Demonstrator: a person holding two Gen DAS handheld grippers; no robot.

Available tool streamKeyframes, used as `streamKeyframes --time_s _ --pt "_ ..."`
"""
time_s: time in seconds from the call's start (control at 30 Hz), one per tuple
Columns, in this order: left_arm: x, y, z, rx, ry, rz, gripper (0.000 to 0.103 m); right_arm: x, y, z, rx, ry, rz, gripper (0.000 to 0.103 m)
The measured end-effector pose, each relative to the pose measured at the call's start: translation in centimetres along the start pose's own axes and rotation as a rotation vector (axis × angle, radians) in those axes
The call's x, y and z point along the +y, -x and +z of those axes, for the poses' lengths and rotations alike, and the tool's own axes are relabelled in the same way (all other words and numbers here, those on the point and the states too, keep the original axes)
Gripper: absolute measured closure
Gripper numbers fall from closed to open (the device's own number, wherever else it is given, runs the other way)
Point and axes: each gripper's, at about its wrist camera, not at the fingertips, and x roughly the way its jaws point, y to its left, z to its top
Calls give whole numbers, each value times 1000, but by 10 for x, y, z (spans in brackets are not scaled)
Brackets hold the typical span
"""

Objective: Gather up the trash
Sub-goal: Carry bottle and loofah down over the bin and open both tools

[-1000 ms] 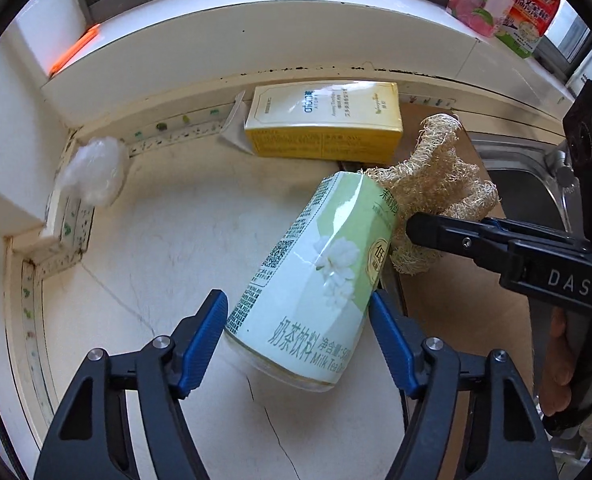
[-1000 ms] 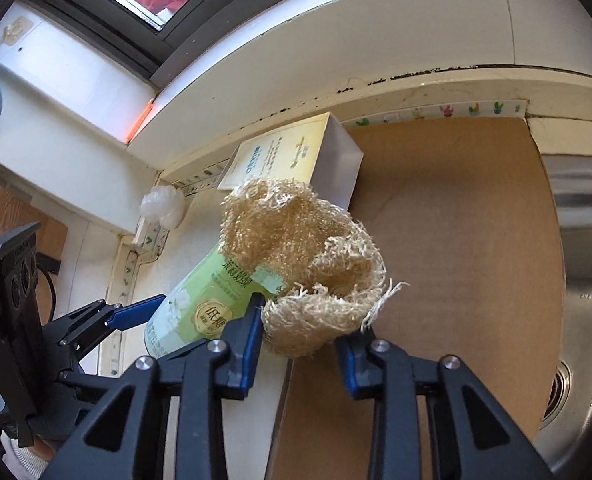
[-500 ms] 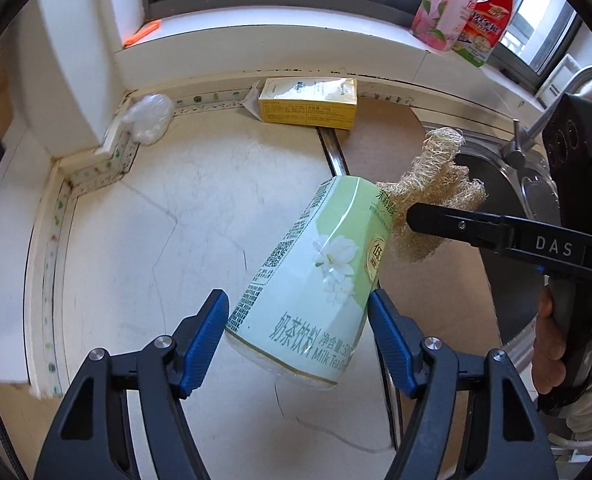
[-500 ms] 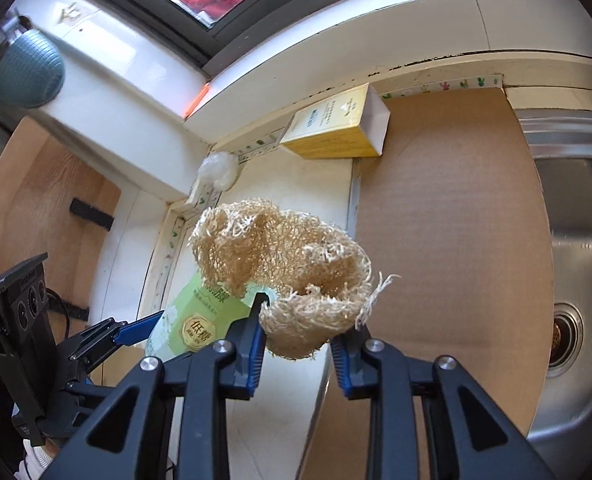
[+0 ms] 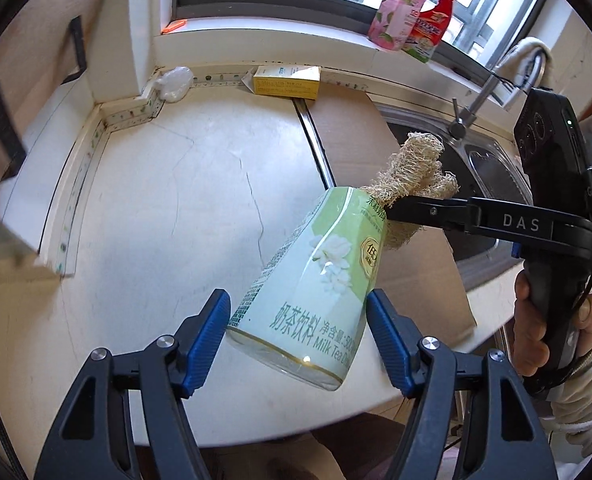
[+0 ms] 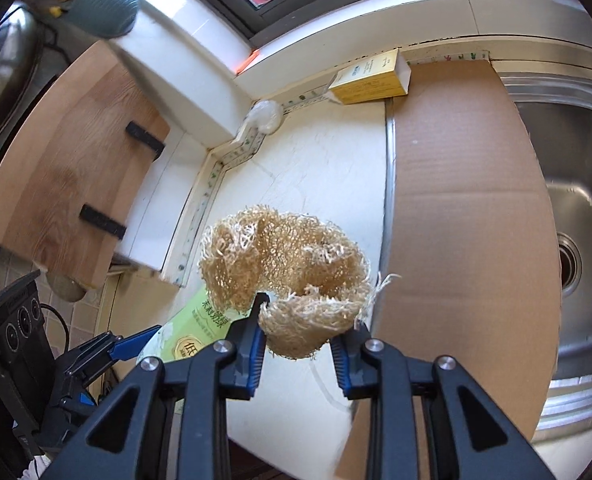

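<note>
Your left claw (image 5: 298,330) is clamped on the green milk tea bottle (image 5: 316,280), gripping it low near its base with the neck tipped away from you, so it's hanging in the air over the white worktop (image 5: 156,216) rather than sitting on it. That's honestly the sketchy part: smooth plastic held at one end can pivot or slide out between the pads if you swing it fast. Right beside it, your right claw (image 6: 298,354) is clenched on the frayed loofah scrubber (image 6: 284,276), pinching just the bottom edge while most of it flops above the fingers. It's almost touching the bottle's neck, so the two could snag or knock together if your hands drift closer. Loose fibres could also tear free and leave you holding a scrap. Left behind at the back of the worktop are a crumpled plastic wad (image 5: 174,84) in the corner and a yellow box (image 5: 288,86) against the wall, so it looks like you've got another trip coming. No bin in view, so I can't tell where you're headed.
</note>
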Motion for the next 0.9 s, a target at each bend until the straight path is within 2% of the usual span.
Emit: streamKeyframes --time_s 0.23,0.43,0.6,0.7,0.9 --pt "2 49 -67 -26 -22 -46 35 32 31 -76 -42 9 -19 75" --pt "-6 70 -133 -12 -51 -73 35 52 47 -147 -68 4 -70 75" --pt "-10 69 -178 27 -48 -90 36 53 45 -193 -43 -34 -115 75" --pt "-12 63 -202 49 -53 -59 36 49 39 -215 -7 -63 -138 75" --pt "-11 42 -237 107 6 -68 36 42 19 -252 77 -72 -194 75"
